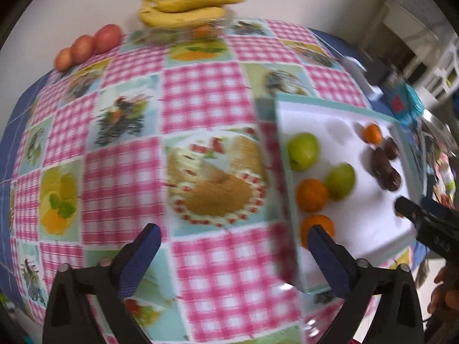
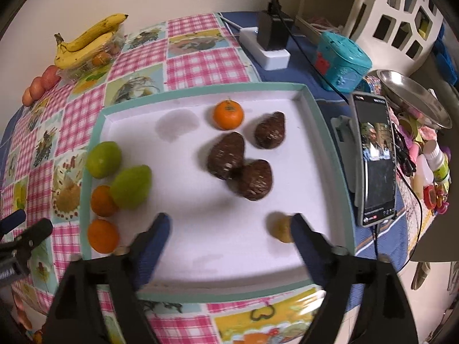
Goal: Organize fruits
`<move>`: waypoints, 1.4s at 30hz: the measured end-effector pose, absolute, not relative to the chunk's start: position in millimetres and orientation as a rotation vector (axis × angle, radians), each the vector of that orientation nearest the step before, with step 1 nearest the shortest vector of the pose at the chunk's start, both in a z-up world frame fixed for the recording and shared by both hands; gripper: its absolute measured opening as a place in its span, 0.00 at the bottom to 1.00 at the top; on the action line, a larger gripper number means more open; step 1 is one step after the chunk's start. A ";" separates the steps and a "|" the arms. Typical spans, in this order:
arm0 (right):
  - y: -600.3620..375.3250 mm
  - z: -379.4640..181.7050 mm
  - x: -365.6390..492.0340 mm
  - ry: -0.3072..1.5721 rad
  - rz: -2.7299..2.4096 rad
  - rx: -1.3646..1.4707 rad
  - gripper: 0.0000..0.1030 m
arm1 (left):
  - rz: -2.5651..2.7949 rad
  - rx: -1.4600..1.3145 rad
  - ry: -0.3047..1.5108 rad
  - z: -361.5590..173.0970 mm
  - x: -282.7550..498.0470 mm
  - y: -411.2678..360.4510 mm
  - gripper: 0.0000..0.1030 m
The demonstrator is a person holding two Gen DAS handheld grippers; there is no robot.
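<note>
White foam fills the teal-rimmed tray (image 2: 338,172), which lies on a checked cloth (image 1: 200,86). Three brown fruits (image 2: 226,154) cluster near the tray's middle, with an orange (image 2: 228,114) just beyond them. Two green fruits (image 2: 132,186) and two more oranges (image 2: 103,235) line the tray's left edge. Bananas (image 2: 86,40) lie well beyond the tray, by the wall. Over the tray's near edge the right gripper (image 2: 229,226) gapes wide, empty, a small yellowish fruit (image 2: 279,228) beside one finger. Left of the tray, the left gripper (image 1: 235,238) is spread wide too.
</note>
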State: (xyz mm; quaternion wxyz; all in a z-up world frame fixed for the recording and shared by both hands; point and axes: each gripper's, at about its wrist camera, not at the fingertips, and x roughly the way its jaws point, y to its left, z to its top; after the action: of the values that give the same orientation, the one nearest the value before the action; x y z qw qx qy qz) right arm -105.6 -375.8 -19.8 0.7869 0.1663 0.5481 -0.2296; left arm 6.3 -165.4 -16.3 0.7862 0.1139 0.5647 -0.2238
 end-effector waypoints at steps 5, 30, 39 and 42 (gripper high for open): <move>-359.5 -17.8 -92.6 1.164 -0.463 0.343 0.88 | -0.387 0.243 1.199 -20.7 25.9 -139.3 1.00; -268.7 -8.4 -41.1 1.080 -0.462 0.319 0.92 | -0.191 0.199 1.087 -30.3 60.7 -82.4 1.00; -243.9 -2.9 -52.9 1.065 -0.406 0.270 0.92 | -0.128 0.306 1.052 -0.5 47.6 -66.7 1.00; -240.4 1.5 -58.2 1.047 -0.401 0.248 0.92 | -0.130 0.322 0.998 15.6 35.3 -62.3 1.00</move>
State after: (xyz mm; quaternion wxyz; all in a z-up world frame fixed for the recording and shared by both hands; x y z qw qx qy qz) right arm -58.2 -240.4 1.5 0.8396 0.1171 0.4954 -0.1895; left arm 35.3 -62.3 15.6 0.8638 0.1534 0.4759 -0.0621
